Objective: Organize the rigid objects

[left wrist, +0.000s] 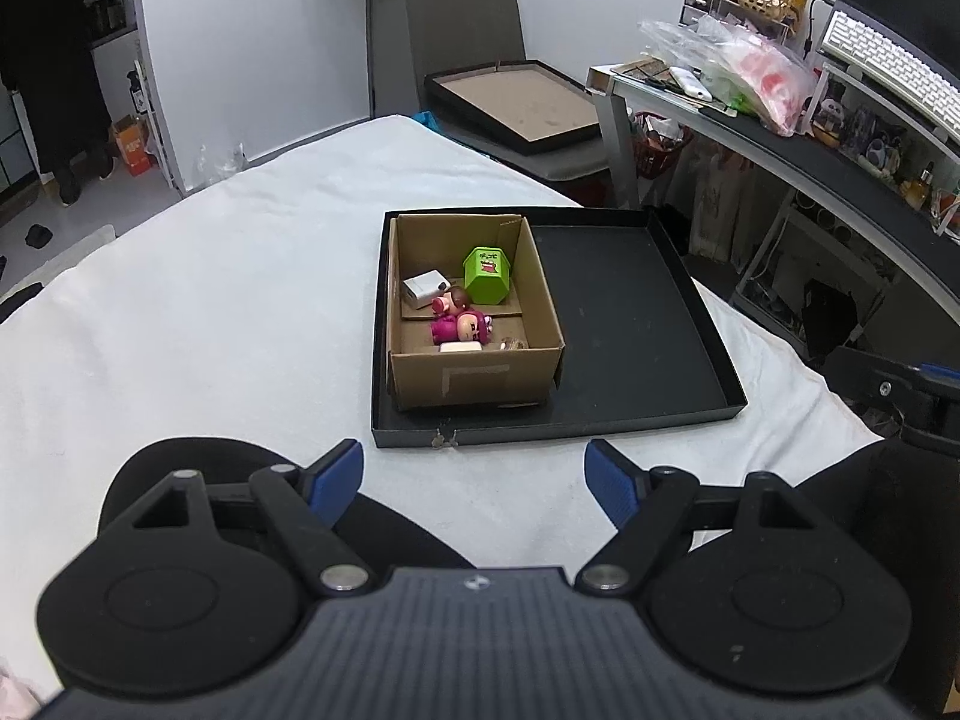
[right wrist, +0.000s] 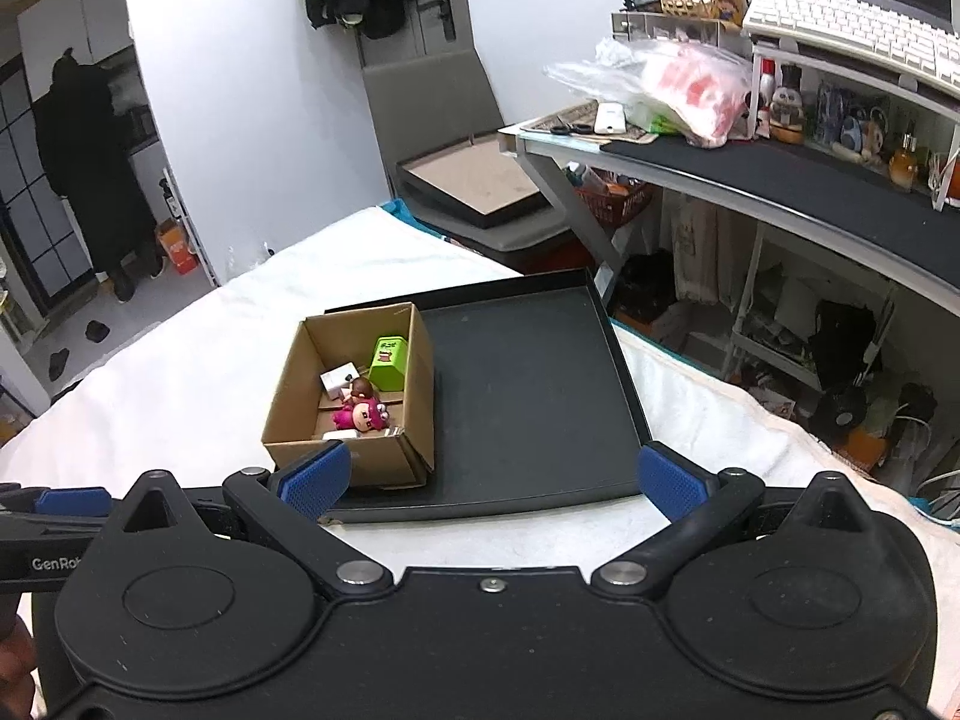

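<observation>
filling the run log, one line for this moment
left gripper open, empty | right gripper open, empty | toys in cardboard box | box on black tray

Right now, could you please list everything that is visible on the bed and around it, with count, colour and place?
tray: one, black, on the white bed cover.
cardboard box: one, brown, open, in the tray's left part.
bin-shaped toy: one, green, inside the box, far right corner.
small figure: one, pink, lying inside the box.
small block: one, white, inside the box, left of the green toy.
second tray: one, black with brown bottom, on a grey chair beyond the bed.
keyboard: one, white, on the desk shelf at right.
left gripper: black with blue pads, open, empty.
right gripper: same colours, open, empty.
</observation>
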